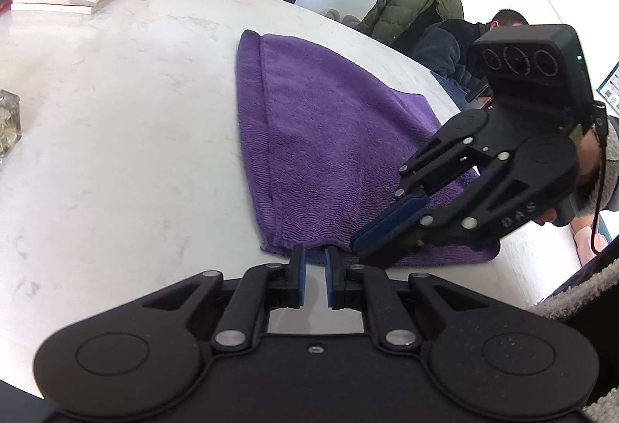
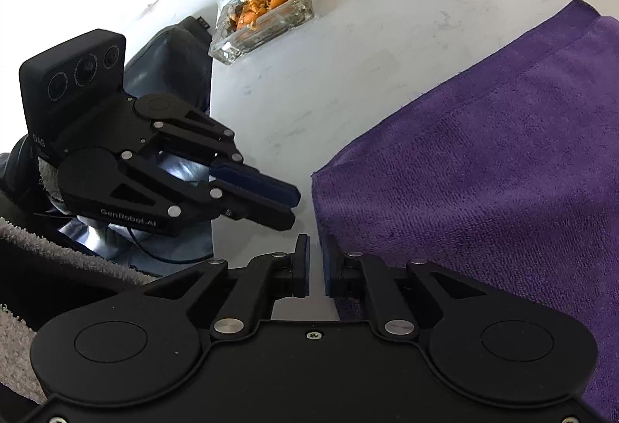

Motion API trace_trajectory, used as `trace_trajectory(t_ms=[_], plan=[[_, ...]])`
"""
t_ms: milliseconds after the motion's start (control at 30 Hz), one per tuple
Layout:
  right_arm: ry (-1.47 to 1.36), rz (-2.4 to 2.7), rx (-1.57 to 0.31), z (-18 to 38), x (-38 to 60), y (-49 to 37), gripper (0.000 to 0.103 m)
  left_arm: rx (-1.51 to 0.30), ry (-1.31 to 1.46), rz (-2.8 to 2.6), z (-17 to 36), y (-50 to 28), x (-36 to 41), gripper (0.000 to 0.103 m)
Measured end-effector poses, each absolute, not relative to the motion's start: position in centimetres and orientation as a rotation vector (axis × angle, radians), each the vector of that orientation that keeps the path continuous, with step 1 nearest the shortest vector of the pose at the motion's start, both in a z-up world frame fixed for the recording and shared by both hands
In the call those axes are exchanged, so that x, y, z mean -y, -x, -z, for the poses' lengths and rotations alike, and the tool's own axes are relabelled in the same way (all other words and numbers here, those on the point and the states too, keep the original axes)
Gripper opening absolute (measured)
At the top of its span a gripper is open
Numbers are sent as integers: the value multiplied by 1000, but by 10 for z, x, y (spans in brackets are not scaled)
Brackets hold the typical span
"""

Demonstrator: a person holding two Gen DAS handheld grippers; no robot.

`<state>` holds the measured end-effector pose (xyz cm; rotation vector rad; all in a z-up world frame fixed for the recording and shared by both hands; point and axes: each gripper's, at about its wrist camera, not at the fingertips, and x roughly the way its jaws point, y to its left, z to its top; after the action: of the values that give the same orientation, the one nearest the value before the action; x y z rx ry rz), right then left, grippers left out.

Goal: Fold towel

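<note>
Looking at the purple towel (image 1: 332, 160), I see it lies already folded on the white table (image 1: 116, 113), near its front edge. I judge it soft, light and limp, so it will sag when lifted; the two near corners seem the best places to take hold. My left gripper (image 1: 314, 270) is at the near hem, its jaws narrow with nothing between them. My right gripper (image 2: 316, 268) is at the towel corner, jaws also narrow and empty. Further away a glass ashtray (image 2: 263, 16) holds orange peels (image 2: 257, 11) and ash
</note>
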<state>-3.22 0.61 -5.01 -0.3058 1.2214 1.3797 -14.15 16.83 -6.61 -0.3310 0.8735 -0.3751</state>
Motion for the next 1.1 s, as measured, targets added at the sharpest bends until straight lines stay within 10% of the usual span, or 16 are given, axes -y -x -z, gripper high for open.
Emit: trace_trajectory(t_ms=[633,1100], plan=[[886,-1417,-741,23,-61,23,28,-797,299,347,46,139,-167,10],[605,-1084,-766,12,-51,-107,37,-847,259,395,51,96,-153,12]])
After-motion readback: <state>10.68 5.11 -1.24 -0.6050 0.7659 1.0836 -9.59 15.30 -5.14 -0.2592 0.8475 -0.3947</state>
